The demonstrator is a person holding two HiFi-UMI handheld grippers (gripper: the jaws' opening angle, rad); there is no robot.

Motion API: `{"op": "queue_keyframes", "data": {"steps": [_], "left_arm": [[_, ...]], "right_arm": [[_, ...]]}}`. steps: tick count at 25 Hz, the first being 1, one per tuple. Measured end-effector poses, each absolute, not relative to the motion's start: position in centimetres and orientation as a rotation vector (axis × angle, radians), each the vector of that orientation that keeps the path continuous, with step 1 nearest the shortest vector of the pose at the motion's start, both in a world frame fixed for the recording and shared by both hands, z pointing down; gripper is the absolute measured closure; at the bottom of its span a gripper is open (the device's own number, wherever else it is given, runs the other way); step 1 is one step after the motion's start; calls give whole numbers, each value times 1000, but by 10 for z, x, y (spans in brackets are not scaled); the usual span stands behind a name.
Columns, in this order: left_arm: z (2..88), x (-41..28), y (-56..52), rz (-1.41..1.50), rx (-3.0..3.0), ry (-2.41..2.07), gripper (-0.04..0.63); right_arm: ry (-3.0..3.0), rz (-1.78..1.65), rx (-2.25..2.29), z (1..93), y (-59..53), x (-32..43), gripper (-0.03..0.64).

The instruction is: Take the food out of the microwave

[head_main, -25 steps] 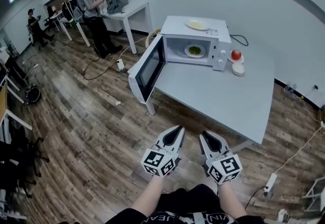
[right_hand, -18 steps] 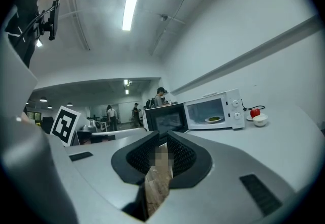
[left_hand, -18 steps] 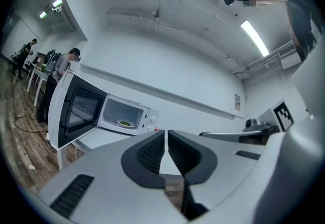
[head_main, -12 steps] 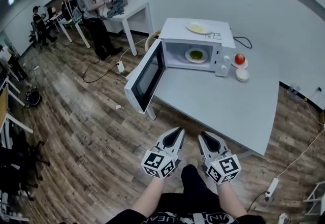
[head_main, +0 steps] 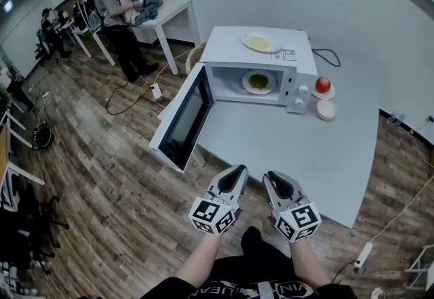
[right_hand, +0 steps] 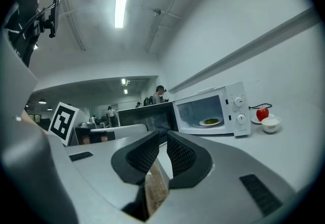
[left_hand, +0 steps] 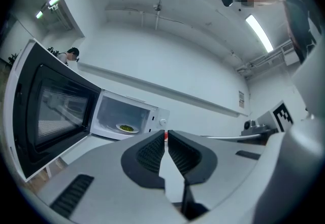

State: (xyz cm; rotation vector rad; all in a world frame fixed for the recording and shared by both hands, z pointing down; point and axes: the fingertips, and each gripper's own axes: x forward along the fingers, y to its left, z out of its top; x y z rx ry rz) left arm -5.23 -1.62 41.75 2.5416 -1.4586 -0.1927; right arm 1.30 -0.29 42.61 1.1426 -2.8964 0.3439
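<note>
The plate of greens (head_main: pixel 258 81) is being faced straight ahead, well apart, inside the open microwave (head_main: pixel 234 43). The left gripper (head_main: pixel 238 170) is being held clenched and empty, the right gripper (head_main: pixel 270 177), marginally nearer, barely parted and empty.

glossy white microwave (head_main: pixel 227 48), dark glass door (head_main: pixel 182 118) — smooth matt table (head_main: pixel 285 145), wood-grain floor (head_main: pixel 102 175).

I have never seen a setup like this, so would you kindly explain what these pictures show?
A person holds hand tongs in each hand: left tongs, right tongs. One picture comes from a head camera looking down; the other two ride on the tongs. On the white table stands a microwave, door open, a plate of green food inside, another plate on top. Beside it: a red apple and small bowl. Both tongs are empty, left shut, right slightly apart.
</note>
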Motion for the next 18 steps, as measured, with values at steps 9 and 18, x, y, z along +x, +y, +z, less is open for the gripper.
{"op": "queue_keyframes", "data": {"steps": [9,18], "left_arm": [[437,-56,-68,-159,2483,-1472,571],[450,-53,-115,-146,2452,-1486,571]], "right_arm": [[-2874,416,1104,447,-57,8,554],[-2871,452,1064,460,-101,7,554]]}}
